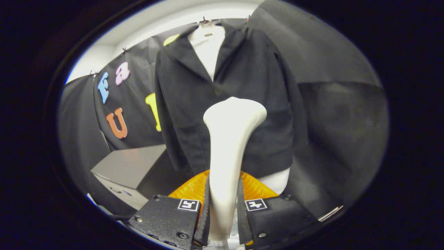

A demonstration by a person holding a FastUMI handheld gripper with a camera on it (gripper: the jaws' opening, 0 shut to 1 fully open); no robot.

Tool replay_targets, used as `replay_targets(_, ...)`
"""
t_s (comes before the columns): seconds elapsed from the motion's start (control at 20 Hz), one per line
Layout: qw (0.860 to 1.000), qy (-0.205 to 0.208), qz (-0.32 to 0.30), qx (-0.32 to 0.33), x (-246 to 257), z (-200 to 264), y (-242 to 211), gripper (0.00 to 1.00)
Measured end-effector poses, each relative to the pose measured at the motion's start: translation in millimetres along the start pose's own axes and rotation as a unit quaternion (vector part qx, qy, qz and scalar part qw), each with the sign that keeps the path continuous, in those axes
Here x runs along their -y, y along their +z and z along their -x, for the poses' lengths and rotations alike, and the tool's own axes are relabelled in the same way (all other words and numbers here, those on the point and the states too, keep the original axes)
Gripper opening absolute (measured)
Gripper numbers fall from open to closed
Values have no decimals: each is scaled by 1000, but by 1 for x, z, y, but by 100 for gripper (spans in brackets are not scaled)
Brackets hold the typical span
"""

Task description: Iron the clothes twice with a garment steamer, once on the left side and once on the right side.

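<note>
A white garment steamer (230, 146) stands upright between my fingers, its wide head level with the jacket's middle. My gripper (223, 208) is shut on the steamer's handle, both pads pressing its sides. Beyond the fingers a black jacket (225, 104) hangs on a hanger over a white inner shirt (208, 48). The steamer's head sits in front of the jacket's front, slightly right of the centre line; I cannot tell whether it touches the cloth. The white shirt's hem (277, 180) shows below the jacket on the right.
A grey box (130, 166) stands to the left below the jacket. An orange ribbed object (194, 189) lies behind the fingers under the jacket's hem. Black cloth walls close in left and right.
</note>
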State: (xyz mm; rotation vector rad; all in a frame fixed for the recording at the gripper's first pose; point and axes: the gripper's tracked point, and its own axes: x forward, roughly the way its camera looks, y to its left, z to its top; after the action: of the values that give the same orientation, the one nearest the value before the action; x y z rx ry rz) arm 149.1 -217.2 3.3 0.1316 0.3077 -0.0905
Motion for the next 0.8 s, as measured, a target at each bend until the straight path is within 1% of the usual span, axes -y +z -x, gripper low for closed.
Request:
replay_targets(0.15, 997, 0, 11, 72, 8, 15, 71, 35)
replay_targets(0.35, 990, 4, 20, 139, 18, 20, 146, 35)
replay_targets(0.55, 983, 15, 34, 178, 22, 9, 198, 35)
replay_targets(0.8, 977, 39, 58, 201, 24, -21, 236, 35)
